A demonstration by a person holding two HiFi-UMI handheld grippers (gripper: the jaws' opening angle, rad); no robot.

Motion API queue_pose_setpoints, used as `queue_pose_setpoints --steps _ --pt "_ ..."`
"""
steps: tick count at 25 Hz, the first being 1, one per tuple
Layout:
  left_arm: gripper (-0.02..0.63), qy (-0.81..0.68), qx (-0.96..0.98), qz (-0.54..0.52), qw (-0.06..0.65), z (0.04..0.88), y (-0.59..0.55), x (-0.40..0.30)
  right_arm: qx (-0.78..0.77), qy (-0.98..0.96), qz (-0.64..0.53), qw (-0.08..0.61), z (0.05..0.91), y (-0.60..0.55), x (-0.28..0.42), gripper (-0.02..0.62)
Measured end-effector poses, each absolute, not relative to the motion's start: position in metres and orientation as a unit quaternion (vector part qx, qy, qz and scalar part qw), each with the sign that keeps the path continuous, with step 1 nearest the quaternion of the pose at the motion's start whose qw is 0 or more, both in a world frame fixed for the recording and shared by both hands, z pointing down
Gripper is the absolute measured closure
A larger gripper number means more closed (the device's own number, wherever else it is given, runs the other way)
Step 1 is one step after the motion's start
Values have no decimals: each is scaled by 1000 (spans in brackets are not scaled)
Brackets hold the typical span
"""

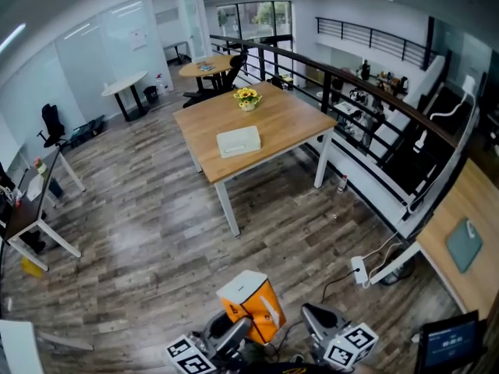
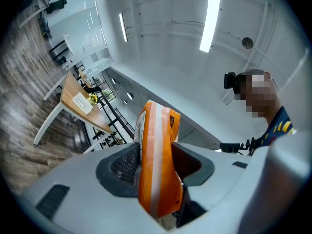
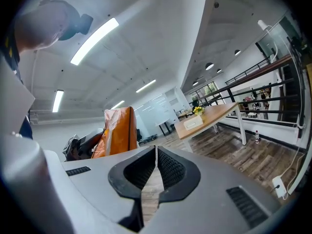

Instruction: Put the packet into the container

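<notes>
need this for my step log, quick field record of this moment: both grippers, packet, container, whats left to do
left gripper: shut on the orange packet, held upright
right gripper: jaws together, nothing between them
container: white, on the wooden table, apart from the yellow flowers
position: container lies across the floor from both grippers
left to do: packet not yet in container

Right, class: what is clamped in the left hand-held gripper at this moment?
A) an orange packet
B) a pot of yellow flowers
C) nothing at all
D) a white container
A: the left gripper view shows the orange packet pinched upright between the pads of the left hand-held gripper, while the white container lies far off on the wooden table.
</notes>
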State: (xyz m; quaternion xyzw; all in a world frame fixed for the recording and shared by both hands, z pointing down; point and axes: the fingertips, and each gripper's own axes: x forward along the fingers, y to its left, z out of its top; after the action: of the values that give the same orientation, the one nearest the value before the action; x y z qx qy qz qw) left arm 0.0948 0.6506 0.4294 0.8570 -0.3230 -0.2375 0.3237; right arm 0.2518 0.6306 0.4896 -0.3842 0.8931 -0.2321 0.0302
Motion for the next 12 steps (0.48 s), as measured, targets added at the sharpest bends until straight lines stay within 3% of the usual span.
queue_pose_setpoints --steps 12 --pt "408 -286 884 -206 307 431 534 -9 -430 876 -219 6 477 523 153 574"
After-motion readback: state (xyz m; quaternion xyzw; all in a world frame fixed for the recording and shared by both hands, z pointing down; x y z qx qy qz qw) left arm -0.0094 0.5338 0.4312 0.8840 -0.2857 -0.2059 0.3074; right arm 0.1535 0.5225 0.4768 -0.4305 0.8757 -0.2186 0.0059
